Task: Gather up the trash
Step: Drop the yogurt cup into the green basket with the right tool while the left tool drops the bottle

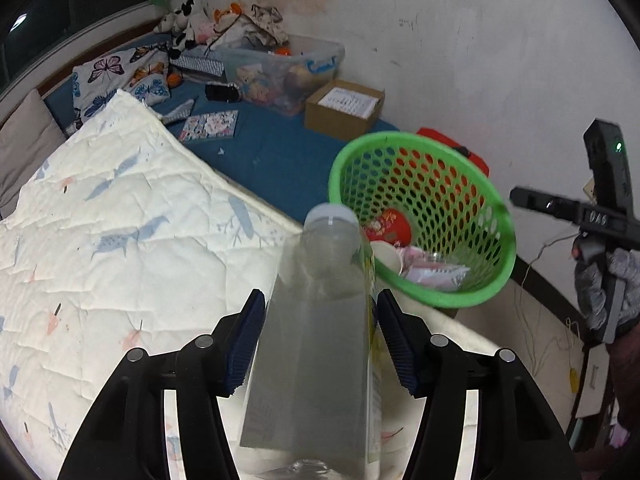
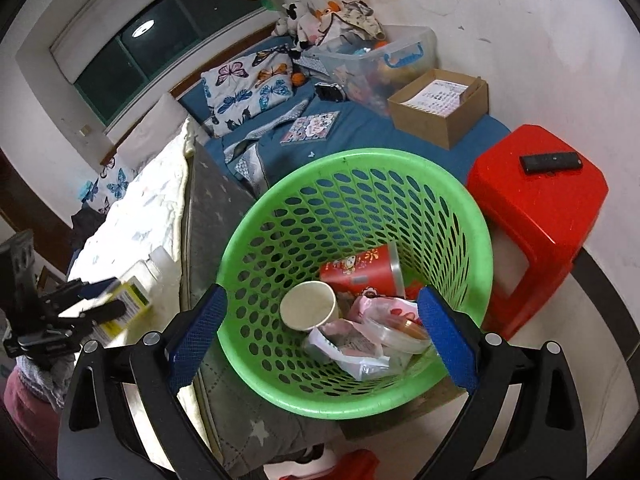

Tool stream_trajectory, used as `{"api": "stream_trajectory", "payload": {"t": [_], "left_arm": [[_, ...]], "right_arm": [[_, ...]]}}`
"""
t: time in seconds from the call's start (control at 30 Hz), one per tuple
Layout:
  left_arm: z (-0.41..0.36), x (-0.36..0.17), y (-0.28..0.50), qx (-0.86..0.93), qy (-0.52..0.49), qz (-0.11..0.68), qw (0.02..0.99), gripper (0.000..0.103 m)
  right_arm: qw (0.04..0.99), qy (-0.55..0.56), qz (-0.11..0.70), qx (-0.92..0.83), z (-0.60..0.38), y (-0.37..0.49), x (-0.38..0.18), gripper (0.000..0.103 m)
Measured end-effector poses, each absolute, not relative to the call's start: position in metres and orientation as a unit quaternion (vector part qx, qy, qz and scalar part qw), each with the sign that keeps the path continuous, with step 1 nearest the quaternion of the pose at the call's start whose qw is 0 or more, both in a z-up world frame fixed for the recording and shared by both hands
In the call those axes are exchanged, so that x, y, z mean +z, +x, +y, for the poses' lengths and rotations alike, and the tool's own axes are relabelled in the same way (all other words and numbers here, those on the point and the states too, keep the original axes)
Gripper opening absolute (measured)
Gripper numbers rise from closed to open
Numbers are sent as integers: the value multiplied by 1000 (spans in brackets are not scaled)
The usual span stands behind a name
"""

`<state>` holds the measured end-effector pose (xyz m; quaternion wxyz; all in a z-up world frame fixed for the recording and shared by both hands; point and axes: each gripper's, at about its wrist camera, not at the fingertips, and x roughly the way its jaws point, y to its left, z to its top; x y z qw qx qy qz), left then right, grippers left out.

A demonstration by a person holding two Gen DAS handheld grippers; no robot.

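Observation:
My left gripper (image 1: pixel 320 340) is shut on a clear plastic bottle (image 1: pixel 316 340) with a white cap, held above the quilt and pointing toward the green basket (image 1: pixel 492 276). The bottle also shows at the left of the right wrist view (image 2: pixel 136 292). My right gripper (image 2: pixel 320 332) is open, its blue pads either side of the green basket (image 2: pixel 248 216), which it looks down into. Inside lie a red cup (image 2: pixel 360 272), a white paper cup (image 2: pixel 308 308), plastic wrappers (image 2: pixel 360 344) and a clear lid (image 2: pixel 400 332).
A white quilt (image 1: pixel 100 240) covers the bed at left. A red stool (image 2: pixel 536 208) with a black remote (image 2: pixel 550 162) stands right of the basket. A cardboard box (image 2: pixel 440 108), a clear storage bin (image 2: pixel 372 56), pillows and soft toys sit further back on the blue sheet.

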<state>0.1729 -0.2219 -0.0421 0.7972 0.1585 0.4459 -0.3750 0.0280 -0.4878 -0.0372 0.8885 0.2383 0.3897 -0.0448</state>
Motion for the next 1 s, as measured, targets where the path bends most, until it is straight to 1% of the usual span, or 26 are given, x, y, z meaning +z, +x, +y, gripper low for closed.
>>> {"api": "stream_trajectory", "payload": {"t": [0.33,0.37,0.4,0.6,0.8,1.0], "left_arm": [[-237,-55,183,-377,172,482,772,56],[-241,-57,184,-378,176,482,771,53],[-244,-59,183,-377,180,479,772,53],[-260,-53,178,-385,179,469,774,52],[-297,-42,173,-408,186,460,766,52],[-342,-48,171,-428,194,471,747,52]], "right_arm": [[888,238,391,-38,-484,27,-38,95],[888,238,391,-38,-484,26,-37,95],[889,238,390,-39,-485,25,-36,95],[891,232,386,-45,-488,20,-32,95],[893,228,384,-57,-490,10,-30,95],[895,222,380,-77,-495,-6,-29,95]]}}
